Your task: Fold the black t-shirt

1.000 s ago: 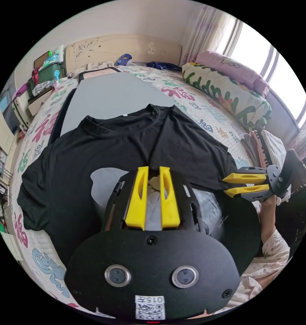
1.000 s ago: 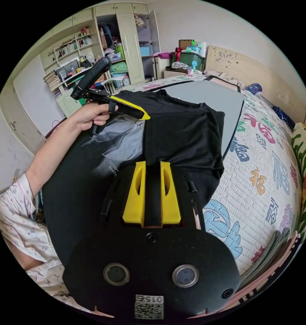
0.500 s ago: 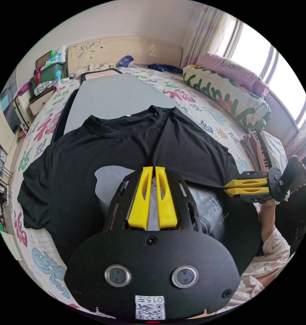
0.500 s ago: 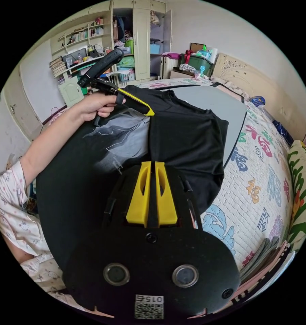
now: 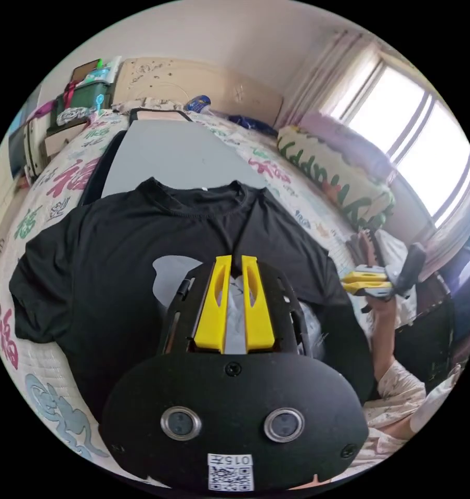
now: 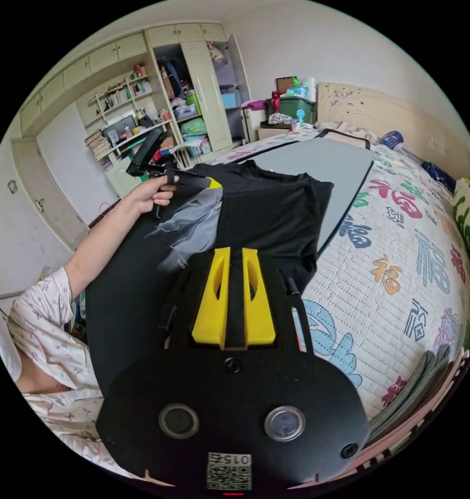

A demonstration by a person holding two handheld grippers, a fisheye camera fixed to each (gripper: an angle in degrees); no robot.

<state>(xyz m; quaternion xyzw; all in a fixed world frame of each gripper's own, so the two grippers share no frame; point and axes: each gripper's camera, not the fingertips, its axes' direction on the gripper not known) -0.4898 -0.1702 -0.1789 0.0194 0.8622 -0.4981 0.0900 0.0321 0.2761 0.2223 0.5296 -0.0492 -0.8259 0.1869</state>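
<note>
The black t-shirt (image 5: 115,249) with a grey print lies front up on the bed, collar towards the headboard. Its lower part is raised and stretched between my two grippers. My left gripper (image 5: 236,258) is shut on a pinch of the cloth at the print, and a taut crease runs from its tips to the collar. In the right gripper view a hand holds that same left gripper (image 6: 214,183) at the shirt's (image 6: 266,208) far side. My right gripper (image 6: 236,250) is shut on black cloth at the near side edge. In the left gripper view the right gripper (image 5: 347,278) pinches the shirt's edge.
A grey mat (image 5: 167,156) lies under the shirt's upper half on the patterned quilt (image 6: 401,249). Rolled bedding (image 5: 328,171) lines the window side. Folded clothes (image 6: 422,379) are stacked at the bed's edge. A wardrobe and shelves (image 6: 141,114) stand behind the person's arm.
Both pairs of jaws have closed from open onto the shirt. The gripped lower part has come up off the bed and is drawn taut between the grippers.
</note>
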